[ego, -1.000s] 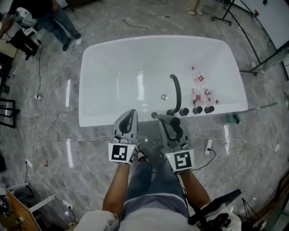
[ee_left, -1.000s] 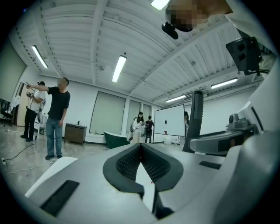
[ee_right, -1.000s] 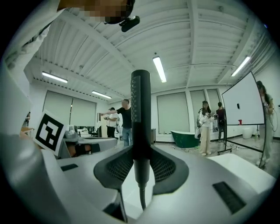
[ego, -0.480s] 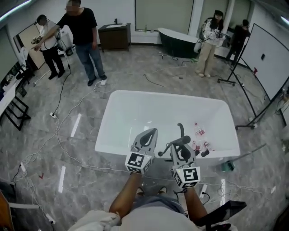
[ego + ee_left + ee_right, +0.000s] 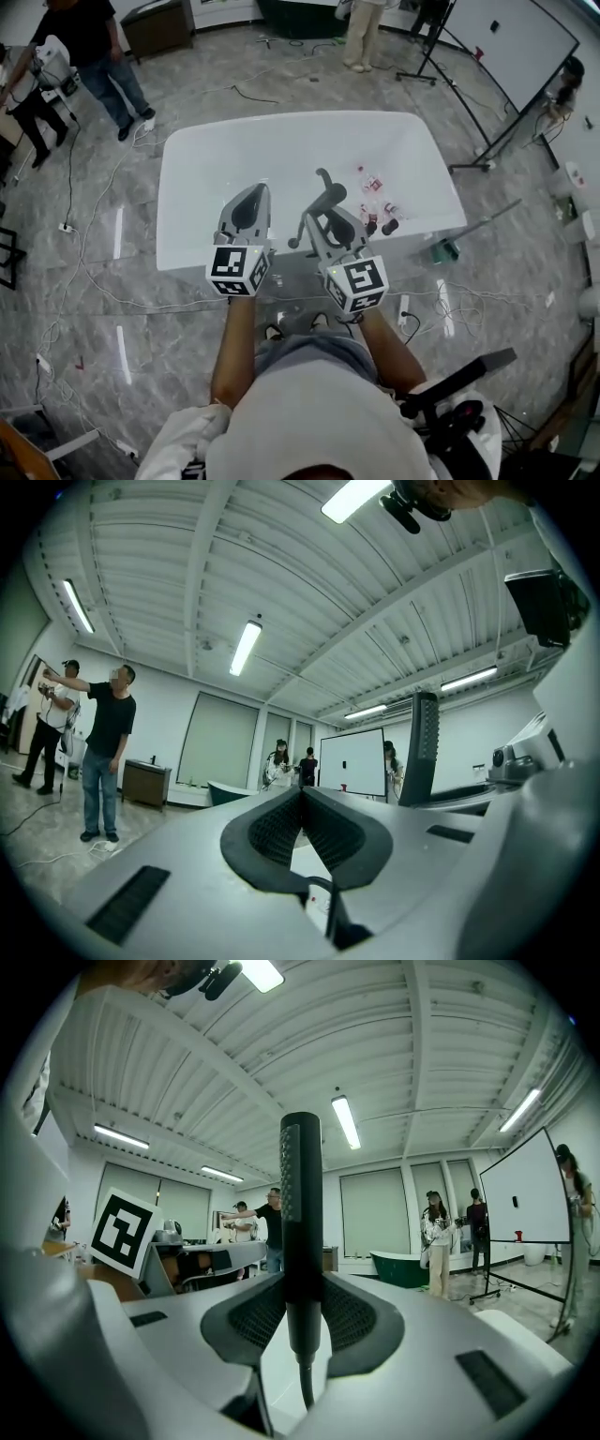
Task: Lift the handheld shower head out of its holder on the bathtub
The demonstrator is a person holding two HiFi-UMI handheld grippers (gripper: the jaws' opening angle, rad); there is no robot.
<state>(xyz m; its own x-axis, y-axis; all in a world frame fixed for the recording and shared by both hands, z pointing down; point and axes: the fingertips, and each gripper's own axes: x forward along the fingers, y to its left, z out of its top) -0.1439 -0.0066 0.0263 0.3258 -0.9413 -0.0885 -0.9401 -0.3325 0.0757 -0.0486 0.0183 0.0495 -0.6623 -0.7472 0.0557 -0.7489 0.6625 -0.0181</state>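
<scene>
White bathtub point(image 5: 192, 178) lies ahead of me, both grippers over its near rim. My left gripper point(image 5: 302, 795) sits left, fingers pressed together with nothing between them. My right gripper point(image 5: 302, 1288) is clamped on the dark shower head point(image 5: 301, 1194), which stands upright between the pads, its hose hanging down from its bottom end. Small bottles point(image 5: 375, 192) lie in the tub, far right.
</scene>
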